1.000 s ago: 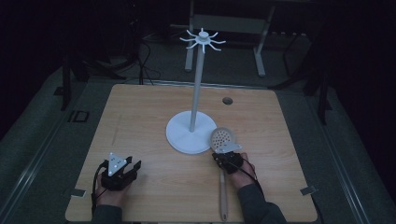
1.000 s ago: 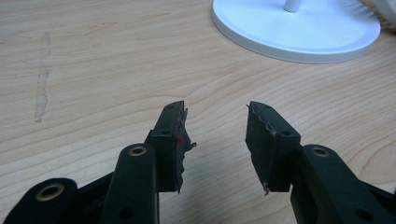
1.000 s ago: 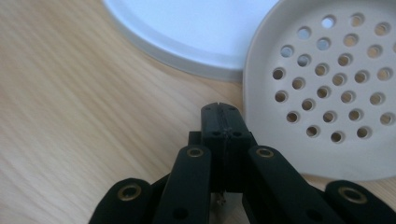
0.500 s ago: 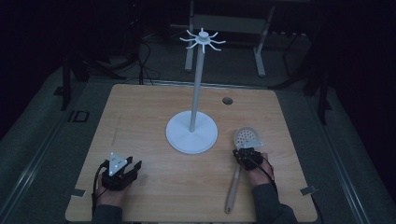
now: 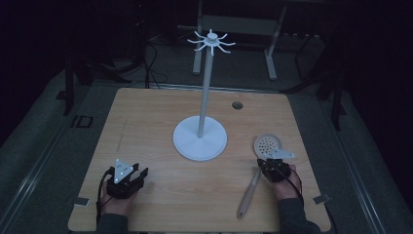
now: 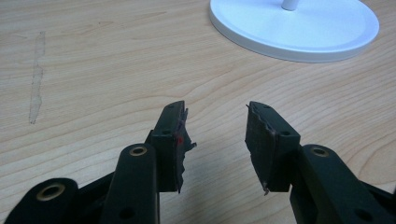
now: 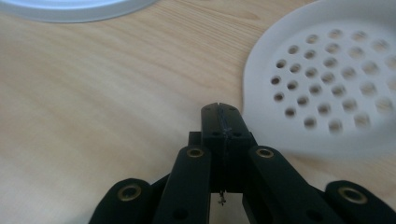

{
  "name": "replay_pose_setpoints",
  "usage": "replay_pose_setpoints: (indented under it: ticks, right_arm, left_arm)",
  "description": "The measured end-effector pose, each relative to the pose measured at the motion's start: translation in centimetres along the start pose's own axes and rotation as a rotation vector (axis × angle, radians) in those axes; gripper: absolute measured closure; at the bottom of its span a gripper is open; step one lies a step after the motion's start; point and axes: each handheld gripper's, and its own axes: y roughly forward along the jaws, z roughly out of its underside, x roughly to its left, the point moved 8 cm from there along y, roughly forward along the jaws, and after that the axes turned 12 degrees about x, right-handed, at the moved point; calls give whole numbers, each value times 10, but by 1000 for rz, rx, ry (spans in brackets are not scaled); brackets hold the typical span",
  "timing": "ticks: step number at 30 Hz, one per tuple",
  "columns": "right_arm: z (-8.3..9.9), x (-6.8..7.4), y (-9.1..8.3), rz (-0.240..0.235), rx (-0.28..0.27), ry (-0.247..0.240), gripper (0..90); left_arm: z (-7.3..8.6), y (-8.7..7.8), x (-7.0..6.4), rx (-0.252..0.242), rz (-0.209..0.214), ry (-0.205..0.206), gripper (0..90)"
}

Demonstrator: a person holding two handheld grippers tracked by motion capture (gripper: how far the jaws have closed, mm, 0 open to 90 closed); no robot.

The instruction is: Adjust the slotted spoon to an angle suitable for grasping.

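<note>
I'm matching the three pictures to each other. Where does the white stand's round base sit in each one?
High view: round base at table centre.
Left gripper view: top right, beyond the open jaws.
Right gripper view: top left edge.
Shared landmark: the wooden table.

Light wood-grain table [image 5: 160,126] with a pale streak on it. White stand [image 5: 200,139], and an off-white skimmer [image 7: 327,79] dotted with round holes. Both grippers are black [image 6: 215,140] [image 7: 222,112].

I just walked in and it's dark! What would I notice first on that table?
Probably the tall white hook stand, rising from its round base at the middle of the wooden table. Next, the white skimmer spoon full of holes, lying near the right edge beside the right gripper, whose jaws are closed.
</note>
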Motion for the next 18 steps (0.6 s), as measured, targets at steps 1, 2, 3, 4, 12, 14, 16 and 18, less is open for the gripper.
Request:
replay_pose_setpoints:
  ticks: [1, 2, 3, 4, 12, 14, 16, 18]
  right_arm:
    - [3, 1, -5, -11, -14, -2, 900]
    - [6, 2, -10, -27, -26, 3, 900]
    - [10, 4, -14, -39, -34, 6, 900]
    - [14, 5, -17, -44, -38, 5, 900]
    - [42, 18, -29, -75, -16, -21, 900]
    - [53, 32, -33, -118, -1, -35, 900]
    - [59, 41, -33, -114, 23, -74, 900]
    - [63, 50, -33, -125, 39, -110, 900]
  left_arm:
    - [0, 0, 0, -2, 1, 0, 581]
    - [0, 0, -1, -3, 2, -1, 581]
    - [-1, 0, -1, -2, 2, 1, 581]
    - [-1, 0, -1, -1, 1, 2, 581]
    - [-2, 1, -2, -5, 1, 7, 580]
    - [-2, 0, -2, -7, 0, 6, 580]
    - [-2, -1, -2, -10, 1, 7, 580]
    - [-3, -2, -1, -17, 1, 4, 580]
